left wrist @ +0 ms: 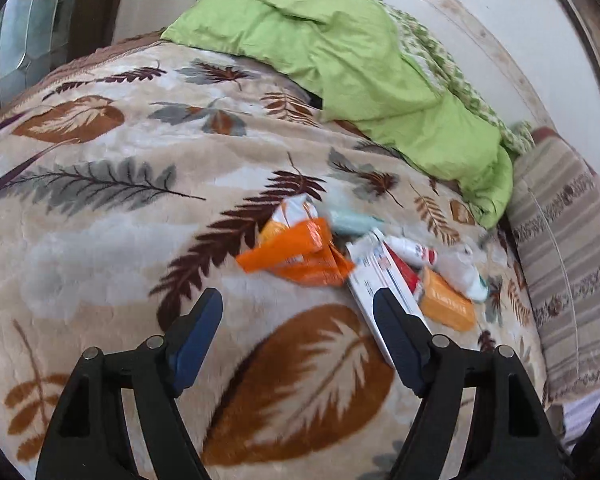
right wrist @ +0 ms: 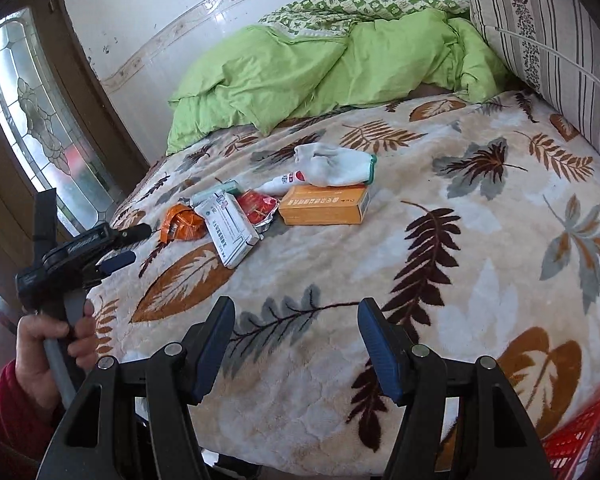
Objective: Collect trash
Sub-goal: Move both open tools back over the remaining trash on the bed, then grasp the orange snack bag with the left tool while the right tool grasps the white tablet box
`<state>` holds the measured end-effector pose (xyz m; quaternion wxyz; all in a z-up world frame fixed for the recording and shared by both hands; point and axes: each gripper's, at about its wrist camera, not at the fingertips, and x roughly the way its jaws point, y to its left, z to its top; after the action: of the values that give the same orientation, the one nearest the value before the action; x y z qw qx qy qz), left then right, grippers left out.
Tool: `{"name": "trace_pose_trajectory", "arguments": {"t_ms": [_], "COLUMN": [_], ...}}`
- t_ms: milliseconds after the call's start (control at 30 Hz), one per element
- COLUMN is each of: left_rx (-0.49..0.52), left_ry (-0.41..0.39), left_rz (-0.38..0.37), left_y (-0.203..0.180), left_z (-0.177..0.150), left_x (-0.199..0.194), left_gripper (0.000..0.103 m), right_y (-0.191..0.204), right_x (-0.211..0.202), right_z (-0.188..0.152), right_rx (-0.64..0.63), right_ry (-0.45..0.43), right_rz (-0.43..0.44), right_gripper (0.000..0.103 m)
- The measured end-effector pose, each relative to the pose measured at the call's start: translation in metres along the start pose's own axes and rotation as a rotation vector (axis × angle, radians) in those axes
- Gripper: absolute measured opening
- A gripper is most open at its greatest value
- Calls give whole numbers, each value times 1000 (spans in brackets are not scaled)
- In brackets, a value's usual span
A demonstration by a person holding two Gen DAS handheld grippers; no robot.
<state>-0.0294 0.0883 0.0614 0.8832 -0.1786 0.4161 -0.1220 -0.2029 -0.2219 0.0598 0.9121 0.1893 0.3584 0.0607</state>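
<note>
Both grippers: black plastic frames, blue ribbed pads, silver pivot pins. Left gripper (right wrist: pixel 130 246) has grey handle and black body with pale lettering. Red sleeve (right wrist: pixel 8 412) just below the handle.

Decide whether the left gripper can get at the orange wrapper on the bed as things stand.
Probably yes. The left gripper has open, empty jaws aimed towards the orange wrapper, which lies on top of the blanket at the near edge of the pile. Only bare blanket lies between them; the white box sits beside it.

Open right claw (right wrist: pixel 296 340) hovers over blanket (right wrist: pixel 440 280) (trash pile (right wrist: pixel 268 208) beyond).
</note>
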Motion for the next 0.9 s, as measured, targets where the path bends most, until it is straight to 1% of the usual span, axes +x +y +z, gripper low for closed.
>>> {"name": "trace_pose_trajectory", "arguments": {"t_ms": [67,100,167,233,267,300,333,367,400,467,533,600,667,733,800,900], "left_rx": [-69,-73,-80,-110,-117,-105,-82,-56,-38,-42,-51,-37,-22,-8,7,7], "left_ry": [10,16,22,27,42,32,10,7,8,-1,-10,-44,-70,-88,-105,-107], "left_rz": [-40,-55,-10,-36,-35,-32,-19,-9,-9,-16,-26,-14,-11,-7,10,13], "left_y": [5,3,3,10,12,12,9,5,3,4,9,11,13,16,18,20], "left_z": [15,21,27,28,28,26,26,27,28,27,28,31,32,33,33,34], "left_x": [18,30,48,66,75,79,80,81,82,81,76,64,53,43,36,33], "left_gripper": [77,77,77,77,76,76,70,66,65,56,54,54,54,54,54,54], "right_y": [-2,-2,-2,0,0,1,3,5,8,17,32,53,71,85,95,111], "right_x": [3,3,4,3,4,4,6,8,11,18,28,41,57,79,101,135], "right_z": [0,0,1,0,0,0,0,1,1,4,9,16,26,37,48,56], "right_rx": [17,17,9,-7,-18,-30,-43,-54,-68,-98,-159,-239,-300,-350,-390,-469], "right_ry": [8,10,19,22,26,34,45,57,73,91,97,97,103,113,126,149], "right_rz": [-5,-4,-3,-5,-5,-8,-8,-6,-5,12,28,17,35,15,14,-18], "right_gripper": [67,67,67,67,67,67,67,67,67,67,68,71,75,75,75,75]}}
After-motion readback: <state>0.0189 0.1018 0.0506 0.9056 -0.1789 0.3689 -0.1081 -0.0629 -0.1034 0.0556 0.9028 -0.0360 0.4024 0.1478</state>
